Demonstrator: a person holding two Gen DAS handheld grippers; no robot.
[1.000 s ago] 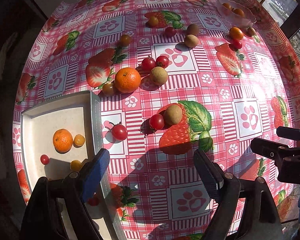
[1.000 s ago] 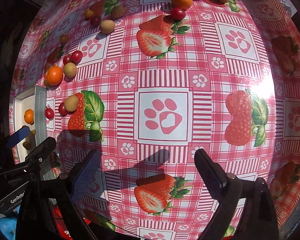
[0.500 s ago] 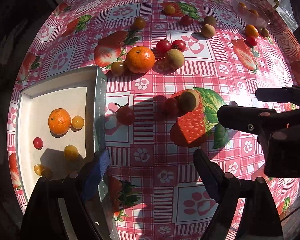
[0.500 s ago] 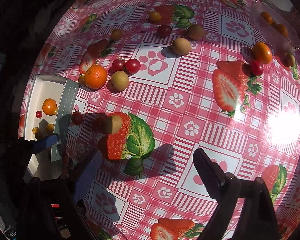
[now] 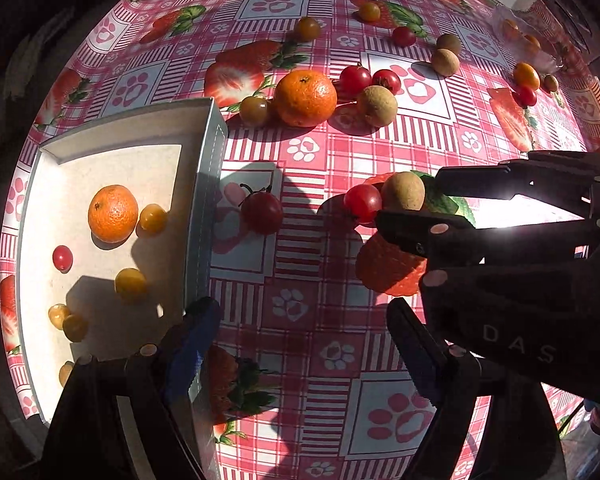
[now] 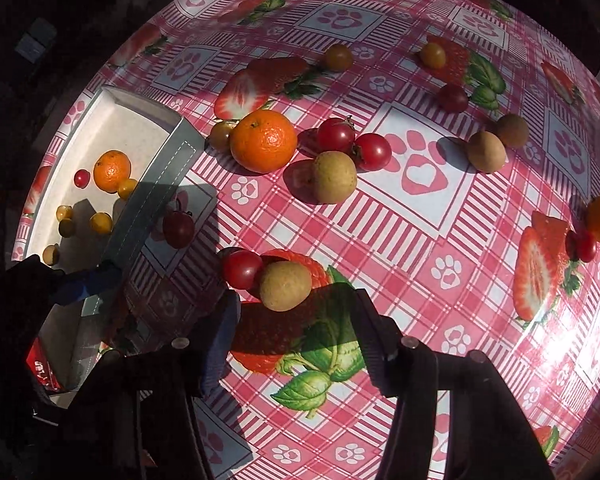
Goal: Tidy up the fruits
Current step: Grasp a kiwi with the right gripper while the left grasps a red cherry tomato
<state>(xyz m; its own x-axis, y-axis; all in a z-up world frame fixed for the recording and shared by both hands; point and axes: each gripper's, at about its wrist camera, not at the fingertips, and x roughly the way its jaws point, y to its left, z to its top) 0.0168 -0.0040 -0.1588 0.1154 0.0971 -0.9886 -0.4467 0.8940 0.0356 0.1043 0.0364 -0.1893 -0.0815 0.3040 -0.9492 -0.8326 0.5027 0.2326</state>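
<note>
Two fruits, a brown longan [image 6: 285, 286] and red tomato [image 6: 242, 269], lie just beyond the right gripper [image 6: 292, 344], its empty jaws closing; left gripper [image 5: 300, 344] hangs open by the tray [image 5: 204, 184].

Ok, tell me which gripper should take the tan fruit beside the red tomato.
Right. The right gripper has its closing jaws around the tan fruit, not gripping yet; the left gripper hovers open by the tray.

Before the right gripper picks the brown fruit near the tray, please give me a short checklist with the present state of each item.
1. Right gripper lined up with brown fruit: ok.
2. Jaws closing, fruit not yet between them: not ok.
3. Red tomato touches the fruit, may get bumped: not ok.
4. Tray has free room: ok.
5. Left gripper open, clear of the fruit: ok.
</note>
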